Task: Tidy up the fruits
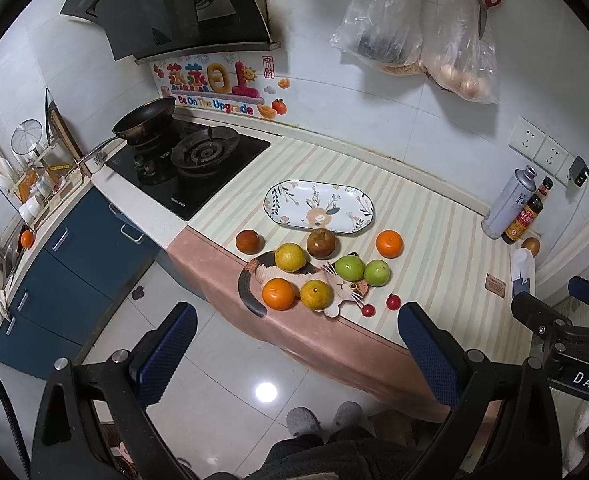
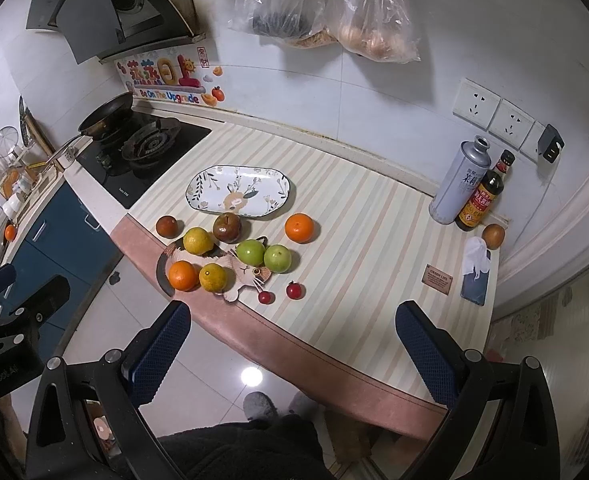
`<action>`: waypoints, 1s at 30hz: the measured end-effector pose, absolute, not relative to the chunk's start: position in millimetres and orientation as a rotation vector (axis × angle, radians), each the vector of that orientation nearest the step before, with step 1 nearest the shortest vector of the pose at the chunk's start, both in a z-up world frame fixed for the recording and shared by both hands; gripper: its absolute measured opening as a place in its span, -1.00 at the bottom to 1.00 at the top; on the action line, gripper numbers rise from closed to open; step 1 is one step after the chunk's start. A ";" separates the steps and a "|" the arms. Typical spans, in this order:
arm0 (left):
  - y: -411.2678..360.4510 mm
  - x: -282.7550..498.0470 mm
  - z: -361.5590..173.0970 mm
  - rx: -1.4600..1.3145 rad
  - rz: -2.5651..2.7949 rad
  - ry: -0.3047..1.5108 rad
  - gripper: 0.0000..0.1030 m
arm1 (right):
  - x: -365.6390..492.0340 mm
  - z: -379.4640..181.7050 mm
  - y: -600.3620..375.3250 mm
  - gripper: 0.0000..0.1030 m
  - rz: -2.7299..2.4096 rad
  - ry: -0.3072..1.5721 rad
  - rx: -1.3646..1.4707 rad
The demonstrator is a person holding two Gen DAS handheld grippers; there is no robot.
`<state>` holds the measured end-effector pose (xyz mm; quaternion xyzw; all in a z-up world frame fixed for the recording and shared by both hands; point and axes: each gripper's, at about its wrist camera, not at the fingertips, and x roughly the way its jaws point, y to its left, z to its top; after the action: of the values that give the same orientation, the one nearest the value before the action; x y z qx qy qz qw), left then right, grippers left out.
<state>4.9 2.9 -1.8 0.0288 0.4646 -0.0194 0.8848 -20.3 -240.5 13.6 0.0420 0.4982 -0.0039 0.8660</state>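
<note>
Kitchen setting: white tiled wall (image 1: 334,120) with hood (image 1: 166,12) and sockets (image 2: 494,114), hob (image 1: 190,168), blue cabinets (image 1: 74,264), and glossy floor (image 1: 222,380) reflecting a ceiling light.

Striped cloth (image 2: 354,216) over counter ahead of grippers, matt. Oval plate (image 2: 202,184) glazed ceramic, glossy. Oranges (image 2: 299,228) dimpled skin; green fruits (image 2: 277,258) smooth, shiny. Gripper fingers (image 2: 158,354) faced with blue knobbed rubber-like pads. Floor tiles (image 2: 230,354) below polished, lamp glare reflected.
</note>
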 end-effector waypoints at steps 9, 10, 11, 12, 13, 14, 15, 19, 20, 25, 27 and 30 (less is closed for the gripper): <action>6.1 8.9 3.7 0.059 -0.045 0.968 1.00 | -20.0 14.3 -239.9 1.00 -0.007 1.045 0.092; 6.5 8.5 4.5 0.060 -0.046 0.967 1.00 | -20.2 14.4 -239.8 1.00 -0.008 1.043 0.092; 6.5 8.8 4.8 0.060 -0.046 0.966 1.00 | -20.1 14.3 -239.9 1.00 -0.008 1.042 0.091; 6.6 9.3 5.1 0.060 -0.046 0.967 1.00 | -20.3 14.8 -240.4 1.00 -0.009 1.039 0.092; 6.5 8.6 4.7 0.059 -0.047 0.968 1.00 | -20.3 15.1 -240.6 1.00 -0.009 1.037 0.092; 6.5 8.3 5.0 0.059 -0.047 0.967 1.00 | -20.6 15.9 -241.0 1.00 -0.009 1.034 0.093; 6.2 8.6 5.0 0.061 -0.046 0.967 1.00 | -21.4 16.4 -241.5 1.00 -0.008 1.031 0.094; 6.4 8.6 5.3 0.059 -0.046 0.966 1.00 | -20.4 16.1 -240.5 1.00 -0.005 1.034 0.096; 6.8 9.0 5.8 0.059 -0.046 0.967 1.00 | -21.8 16.3 -240.9 1.00 -0.003 1.035 0.095; 4.7 8.1 6.2 0.061 -0.043 0.964 1.00 | -25.5 19.8 -240.6 1.00 0.001 1.031 0.090; 3.3 8.2 6.1 0.061 -0.041 0.965 1.00 | -25.1 19.4 -240.5 1.00 0.001 1.031 0.092; 1.9 7.9 5.2 0.058 -0.037 0.965 1.00 | -24.4 20.1 -240.1 1.00 0.005 1.032 0.091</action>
<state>7.9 1.9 5.2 0.0280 0.4638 -0.0179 0.8853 -24.4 -240.1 20.1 0.0433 0.4933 0.0023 0.8688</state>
